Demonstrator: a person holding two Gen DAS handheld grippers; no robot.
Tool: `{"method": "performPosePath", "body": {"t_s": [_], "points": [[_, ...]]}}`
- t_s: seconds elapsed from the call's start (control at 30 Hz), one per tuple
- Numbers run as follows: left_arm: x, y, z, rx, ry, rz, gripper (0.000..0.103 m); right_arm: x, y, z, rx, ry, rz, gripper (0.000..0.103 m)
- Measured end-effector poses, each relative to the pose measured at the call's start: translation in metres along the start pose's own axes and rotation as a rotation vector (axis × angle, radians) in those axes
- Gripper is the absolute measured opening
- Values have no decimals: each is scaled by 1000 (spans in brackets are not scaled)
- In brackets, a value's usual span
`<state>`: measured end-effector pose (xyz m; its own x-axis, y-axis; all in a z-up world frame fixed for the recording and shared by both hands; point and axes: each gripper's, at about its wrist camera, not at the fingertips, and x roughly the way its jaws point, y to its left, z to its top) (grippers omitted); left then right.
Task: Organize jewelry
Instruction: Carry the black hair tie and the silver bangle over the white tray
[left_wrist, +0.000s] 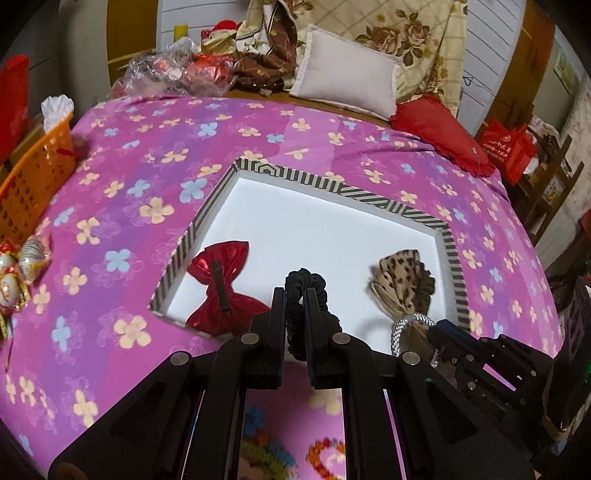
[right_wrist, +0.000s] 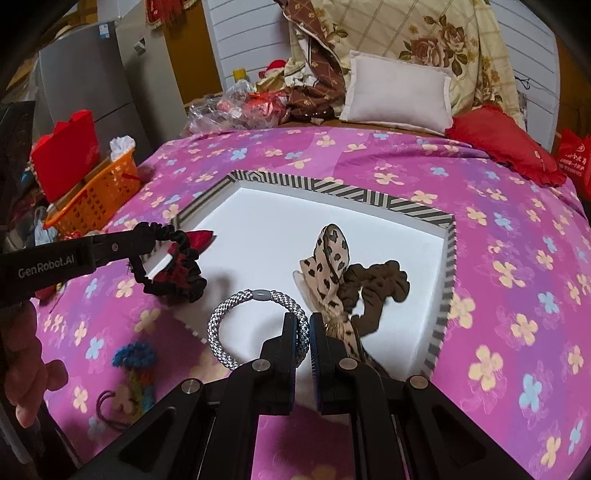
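Note:
A shallow white box (left_wrist: 325, 229) with a striped rim lies on the pink flowered bedspread; it also shows in the right wrist view (right_wrist: 266, 229). My left gripper (left_wrist: 295, 299) is shut on a black scrunchie (left_wrist: 314, 284) above the box's near edge; both show in the right wrist view, the gripper (right_wrist: 147, 240) and the scrunchie (right_wrist: 177, 273). My right gripper (right_wrist: 304, 325) is shut on a silver braided hair tie (right_wrist: 225, 325), also in the left wrist view (left_wrist: 404, 325). A red bow (left_wrist: 221, 280) and a leopard-print bow (right_wrist: 330, 258) with a brown scrunchie (right_wrist: 380, 284) lie in the box.
An orange basket (right_wrist: 99, 195) stands at the bed's left edge. A knitted blue and orange ornament (right_wrist: 136, 369) lies on the bedspread near the box. A white cushion (right_wrist: 399, 92), a red pillow (right_wrist: 506, 144) and plastic bags (right_wrist: 236, 107) lie at the far side.

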<state>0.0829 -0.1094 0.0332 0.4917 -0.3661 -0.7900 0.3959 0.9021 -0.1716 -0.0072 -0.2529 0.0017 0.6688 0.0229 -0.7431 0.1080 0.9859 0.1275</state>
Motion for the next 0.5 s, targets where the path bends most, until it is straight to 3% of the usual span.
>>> {"method": "performPosePath", "body": {"t_s": [0.23, 0.5], "points": [[40, 19, 0, -43, 60, 36, 8, 34, -1, 7, -6, 50, -18, 6], [59, 37, -8, -63, 94, 67, 8, 61, 8, 7, -44, 101, -36, 6]]}}
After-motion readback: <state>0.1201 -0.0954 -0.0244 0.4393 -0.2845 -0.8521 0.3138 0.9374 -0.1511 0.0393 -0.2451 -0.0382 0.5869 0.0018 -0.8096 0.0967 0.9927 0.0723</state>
